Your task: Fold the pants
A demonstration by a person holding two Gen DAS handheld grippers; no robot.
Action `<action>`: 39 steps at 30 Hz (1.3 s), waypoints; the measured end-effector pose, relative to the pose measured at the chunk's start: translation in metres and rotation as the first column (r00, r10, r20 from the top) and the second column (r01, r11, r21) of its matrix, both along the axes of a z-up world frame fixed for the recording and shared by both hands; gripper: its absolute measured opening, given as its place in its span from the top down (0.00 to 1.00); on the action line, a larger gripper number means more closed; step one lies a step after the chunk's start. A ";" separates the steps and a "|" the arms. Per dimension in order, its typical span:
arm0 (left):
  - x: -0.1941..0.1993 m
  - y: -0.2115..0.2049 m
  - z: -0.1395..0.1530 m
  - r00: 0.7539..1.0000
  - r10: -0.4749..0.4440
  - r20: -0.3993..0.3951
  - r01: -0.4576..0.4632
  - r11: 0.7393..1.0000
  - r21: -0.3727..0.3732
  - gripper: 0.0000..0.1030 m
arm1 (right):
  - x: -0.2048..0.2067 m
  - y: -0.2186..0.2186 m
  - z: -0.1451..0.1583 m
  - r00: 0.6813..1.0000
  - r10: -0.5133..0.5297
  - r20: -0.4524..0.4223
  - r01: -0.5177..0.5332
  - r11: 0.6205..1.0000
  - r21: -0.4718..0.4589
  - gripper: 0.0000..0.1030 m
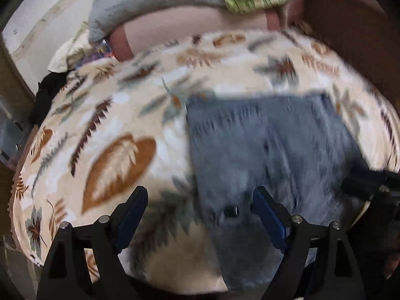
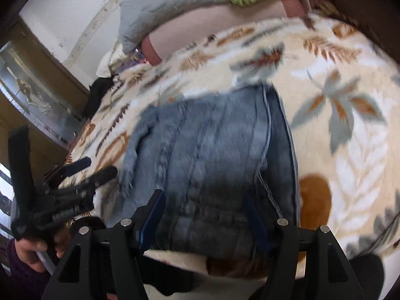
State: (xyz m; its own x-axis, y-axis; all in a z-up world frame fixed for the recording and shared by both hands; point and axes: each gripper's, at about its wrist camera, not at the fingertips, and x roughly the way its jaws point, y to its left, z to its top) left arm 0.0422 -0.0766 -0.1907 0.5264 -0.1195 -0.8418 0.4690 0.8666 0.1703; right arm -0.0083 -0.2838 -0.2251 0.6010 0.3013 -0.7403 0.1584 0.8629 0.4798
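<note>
Lying folded in the lower centre of both views on the leaf-patterned bed (image 1: pixel 105 130), the pants (image 1: pixel 262 150) are left flat for a further fold, while left gripper (image 1: pixel 200 207) and right gripper (image 2: pixel 203 212) are held released above them.

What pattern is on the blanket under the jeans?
Cream blanket with brown, rust and grey-green leaf print; clearest in the left wrist view, beside the jeans.
</note>
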 end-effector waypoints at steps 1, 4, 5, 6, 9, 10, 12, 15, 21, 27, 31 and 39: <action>-0.002 -0.001 -0.011 1.000 0.001 -0.017 0.000 1.000 0.026 0.16 | -0.004 -0.001 0.000 1.000 -0.002 0.010 0.002 1.000 0.008 0.34; -0.003 0.002 -0.020 0.998 0.027 -0.052 -0.025 0.999 0.041 0.16 | -0.013 -0.006 0.010 1.000 -0.010 0.024 0.010 1.000 0.008 0.34; -0.003 0.004 -0.015 0.998 0.031 -0.046 -0.029 0.999 0.028 0.16 | -0.016 -0.009 0.013 0.999 -0.016 0.031 0.016 1.000 0.010 0.34; -0.004 0.004 -0.012 0.999 0.031 -0.037 -0.031 0.999 0.025 0.16 | -0.018 -0.012 0.017 0.999 -0.026 0.039 0.026 1.000 0.011 0.34; -0.007 0.008 0.008 0.999 0.036 0.029 -0.036 0.999 0.009 0.16 | -0.024 -0.023 0.023 0.997 -0.065 0.049 0.065 0.998 -0.007 0.34; -0.008 0.010 0.015 0.998 0.040 0.052 -0.040 0.999 -0.008 0.16 | -0.024 -0.025 0.025 0.996 -0.078 0.051 0.079 0.997 -0.017 0.34; -0.010 0.014 0.024 0.996 0.044 0.078 -0.042 0.999 -0.034 0.16 | -0.023 -0.032 0.026 0.994 -0.097 0.046 0.098 0.995 -0.031 0.34; -0.007 0.023 0.028 0.994 0.070 0.083 -0.068 0.997 -0.036 0.16 | -0.025 -0.044 0.028 0.991 -0.128 0.048 0.129 0.991 -0.024 0.34; -0.009 0.040 0.029 0.990 0.122 0.065 -0.120 0.992 -0.035 0.16 | -0.028 -0.058 0.031 0.986 -0.157 0.061 0.158 0.987 -0.016 0.34; -0.017 0.044 0.030 0.991 0.117 0.061 -0.116 0.993 -0.023 0.16 | -0.035 -0.059 0.039 0.983 -0.162 0.088 0.166 0.986 -0.034 0.34; -0.018 0.047 0.024 0.991 0.129 0.025 -0.129 0.992 -0.017 0.16 | -0.040 -0.063 0.043 0.982 -0.162 0.099 0.167 0.985 -0.045 0.34; -0.022 0.051 0.021 0.990 0.143 0.002 -0.143 0.990 -0.008 0.16 | -0.044 -0.067 0.043 0.980 -0.175 0.097 0.180 0.983 -0.046 0.34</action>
